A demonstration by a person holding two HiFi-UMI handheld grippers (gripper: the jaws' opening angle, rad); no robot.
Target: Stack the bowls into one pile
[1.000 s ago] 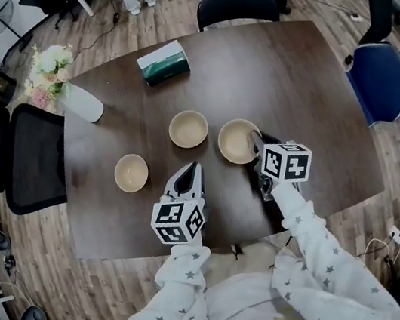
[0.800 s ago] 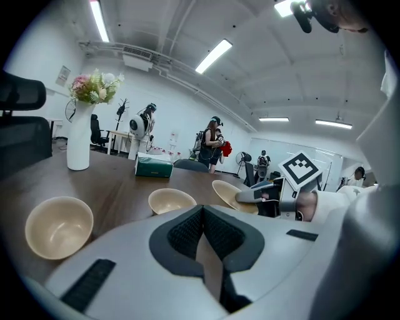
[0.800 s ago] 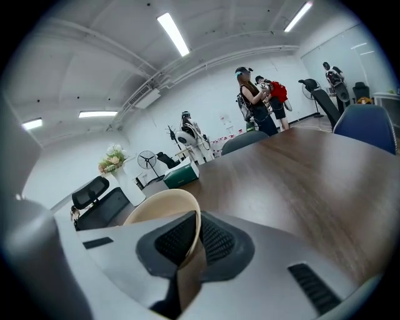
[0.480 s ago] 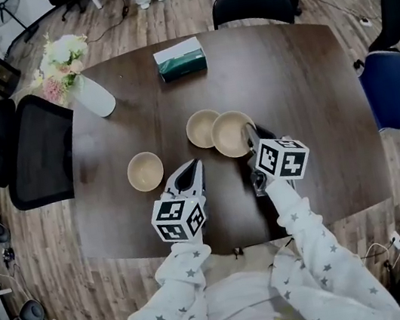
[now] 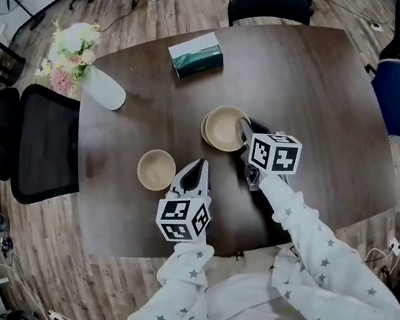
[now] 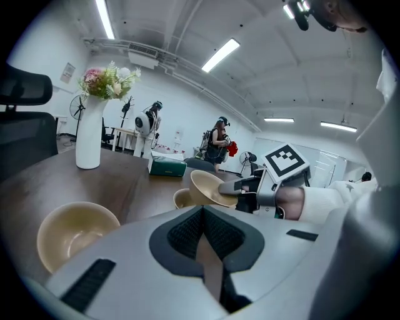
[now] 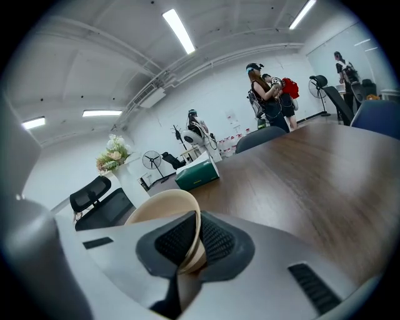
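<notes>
With the right gripper (image 5: 245, 130) clamped on the rim of the tilted bowl (image 5: 223, 128), held just above the second bowl (image 6: 181, 198) on the table (image 5: 301, 84), level and centre it, then lower until nested; the left gripper (image 5: 196, 170) is closed, empty, near the third bowl (image 5: 156, 169).

On the table (image 5: 312, 97), the tissue box (image 5: 197, 54) lies near the far edge; the vase (image 5: 104, 92) stands at the far left corner; the left bowl (image 5: 156, 170) sits just beyond the left gripper (image 5: 197, 166); at centre the raised bowl (image 5: 227, 128), its near rim between the jaws of the right gripper (image 5: 243, 128), overlaps the middle bowl (image 5: 204, 126) beneath; an office chair (image 5: 40, 145) stands at the table's left
</notes>
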